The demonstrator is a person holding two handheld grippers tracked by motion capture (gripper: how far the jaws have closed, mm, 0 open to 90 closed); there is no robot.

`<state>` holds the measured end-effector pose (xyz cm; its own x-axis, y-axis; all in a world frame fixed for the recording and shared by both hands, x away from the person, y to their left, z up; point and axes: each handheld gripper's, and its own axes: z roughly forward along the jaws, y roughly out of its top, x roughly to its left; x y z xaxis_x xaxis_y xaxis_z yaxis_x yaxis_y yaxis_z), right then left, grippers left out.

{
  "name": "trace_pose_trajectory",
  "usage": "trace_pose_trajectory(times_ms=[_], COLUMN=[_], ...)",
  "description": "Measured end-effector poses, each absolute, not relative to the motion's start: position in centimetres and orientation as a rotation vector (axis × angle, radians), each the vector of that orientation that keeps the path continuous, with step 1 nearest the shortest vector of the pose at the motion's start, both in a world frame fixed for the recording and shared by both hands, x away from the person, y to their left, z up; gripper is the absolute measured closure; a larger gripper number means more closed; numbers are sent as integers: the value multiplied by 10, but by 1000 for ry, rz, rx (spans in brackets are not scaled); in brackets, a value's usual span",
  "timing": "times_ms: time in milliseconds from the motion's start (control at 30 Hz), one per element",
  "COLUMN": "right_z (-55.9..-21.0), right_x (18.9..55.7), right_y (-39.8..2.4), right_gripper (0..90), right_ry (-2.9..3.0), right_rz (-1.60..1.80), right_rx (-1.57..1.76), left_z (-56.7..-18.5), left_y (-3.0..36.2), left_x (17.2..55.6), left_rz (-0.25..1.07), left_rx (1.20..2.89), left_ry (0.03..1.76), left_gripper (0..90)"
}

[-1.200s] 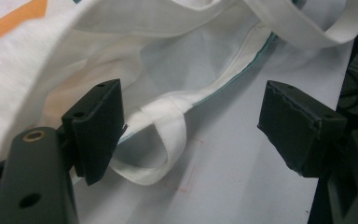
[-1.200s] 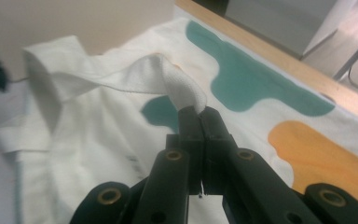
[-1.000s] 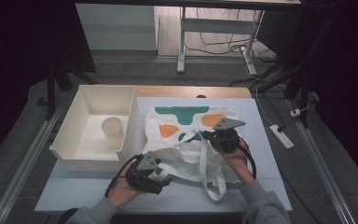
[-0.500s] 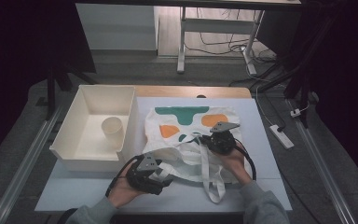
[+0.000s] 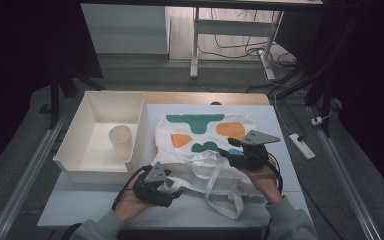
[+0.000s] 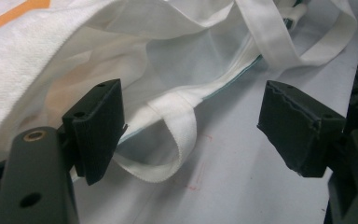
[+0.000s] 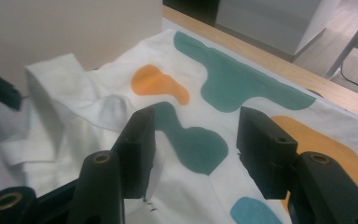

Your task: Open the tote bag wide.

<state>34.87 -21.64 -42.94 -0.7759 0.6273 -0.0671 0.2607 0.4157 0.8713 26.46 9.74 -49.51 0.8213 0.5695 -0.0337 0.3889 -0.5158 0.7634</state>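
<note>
Since the earlier frame, our right gripper point(image 5: 234, 150) had lifted slightly off the white cloth tote bag printed with green and orange shapes point(image 5: 202, 131), and its jaws had just been opening; in the right gripper view they stood apart above the printed cloth with nothing pressed between them. We kept our left gripper point(image 5: 174, 192) at the bag's near left edge, its jaws spread wide; in the left gripper view a white webbing handle loop point(image 6: 175, 140) lay on the table between them, just beside the left jaw, though we could not tell whether it touched. The bag lay flat on the pale table point(image 5: 280, 125), its mouth and loose handles toward us, just beside the white rectangular plastic tray point(image 5: 75, 135) that held a cream paper cup point(image 5: 120, 140).
</note>
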Motion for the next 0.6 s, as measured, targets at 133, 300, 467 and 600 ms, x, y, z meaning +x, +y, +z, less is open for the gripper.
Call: trace_pose_trajectory(times_ms=[133,300,467,600], right_z=[-430,-438,-448,-461], right_x=[327,290,263,255], right_y=[-214,-210,-201,-190], right_gripper=[458,443,433,425], right_ry=[2358,2418,2523,2609], right_rz=[1292,1278,1282,1221], right_rx=[765,718,640,615], left_z=[-495,-496,-497,-498], left_y=[99,98,98,97], left_x=[264,265,264,264], left_rz=[284,278,272,271], left_rx=[2172,2172,2174,2180], left_ry=[706,707,706,705], left_gripper=[226,228,228,228])
